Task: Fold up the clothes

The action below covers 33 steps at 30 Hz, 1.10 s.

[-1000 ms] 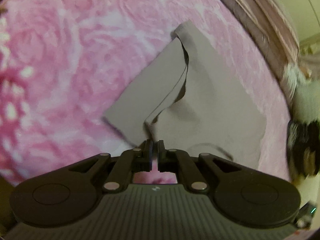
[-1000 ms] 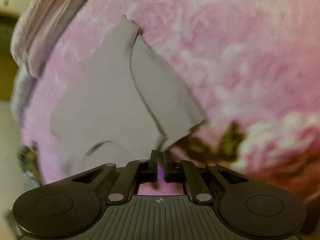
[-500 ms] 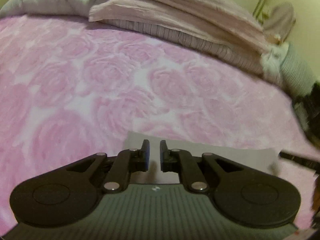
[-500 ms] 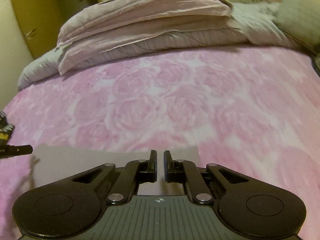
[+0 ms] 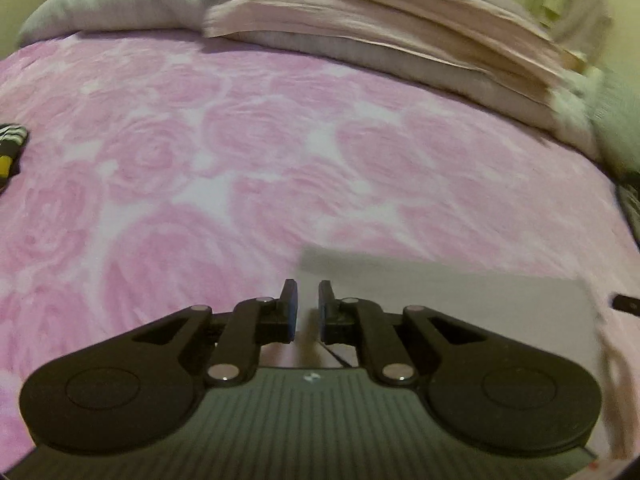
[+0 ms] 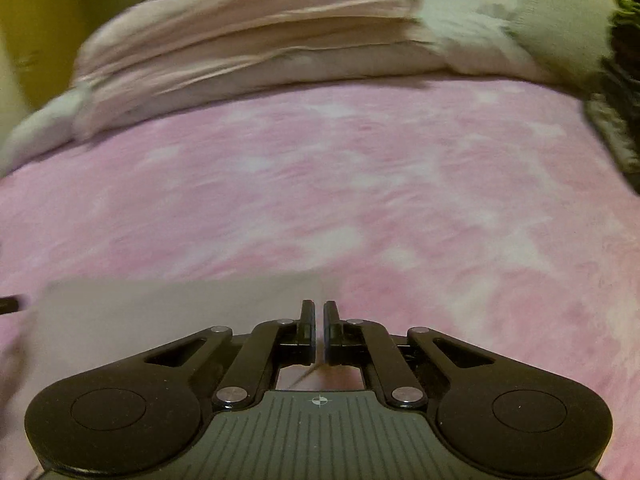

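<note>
- The grey garment (image 5: 460, 300) lies flat on the pink rose-patterned bed cover (image 5: 260, 152), near the bed's front edge, folded to a straight far edge.
- The left gripper (image 5: 307, 306) hangs over the garment's left end; its jaws stand close together with a narrow slit between them. I cannot tell whether any cloth is pinched there.
- The right gripper (image 6: 319, 328) sits at the garment's (image 6: 168, 312) right end, its jaws almost touching. Whether they nip the cloth is hidden too.
- Both grippers tilt down toward the bed.
- At the far edge of the bed a stack of folded pinkish bedding (image 5: 380, 32) rests on a pale pillow (image 5: 120, 4).
- A dark striped item (image 5: 10, 144) pokes in at the left edge of the bed; too little shows to tell what it is.
- The right wrist view is smeared with blur.
</note>
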Tool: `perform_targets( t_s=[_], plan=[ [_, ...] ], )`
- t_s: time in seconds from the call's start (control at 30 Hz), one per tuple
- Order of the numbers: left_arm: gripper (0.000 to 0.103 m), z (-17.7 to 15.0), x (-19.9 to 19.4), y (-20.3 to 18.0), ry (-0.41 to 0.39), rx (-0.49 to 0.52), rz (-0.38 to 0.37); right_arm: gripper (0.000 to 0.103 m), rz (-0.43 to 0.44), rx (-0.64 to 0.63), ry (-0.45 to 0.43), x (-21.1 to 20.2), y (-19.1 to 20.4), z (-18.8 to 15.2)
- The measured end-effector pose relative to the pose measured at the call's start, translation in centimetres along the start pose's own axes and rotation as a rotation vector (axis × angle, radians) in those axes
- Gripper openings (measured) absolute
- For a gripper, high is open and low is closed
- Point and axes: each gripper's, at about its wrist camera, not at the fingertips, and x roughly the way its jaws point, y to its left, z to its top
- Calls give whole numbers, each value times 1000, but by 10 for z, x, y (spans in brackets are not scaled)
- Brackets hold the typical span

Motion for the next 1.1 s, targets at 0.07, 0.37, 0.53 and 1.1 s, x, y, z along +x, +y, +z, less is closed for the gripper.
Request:
perform_targets(
  t_s=[0.07, 0.37, 0.53, 1.1],
  plan=[
    [7, -15, -14, -19, 25, 49, -49, 0, 49, -19, 54, -4, 23, -18],
    [8, -100, -53, -35, 163, 44, -18, 0, 45, -41, 181, -42, 39, -106],
    [9, -106, -76, -27, 222, 20, 22, 0, 69, 17, 216, -62, 18, -88],
    [30, -44, -55, 9, 198, -201, 66, 35, 253, 414, 55, 28, -94, -23]
  ],
)
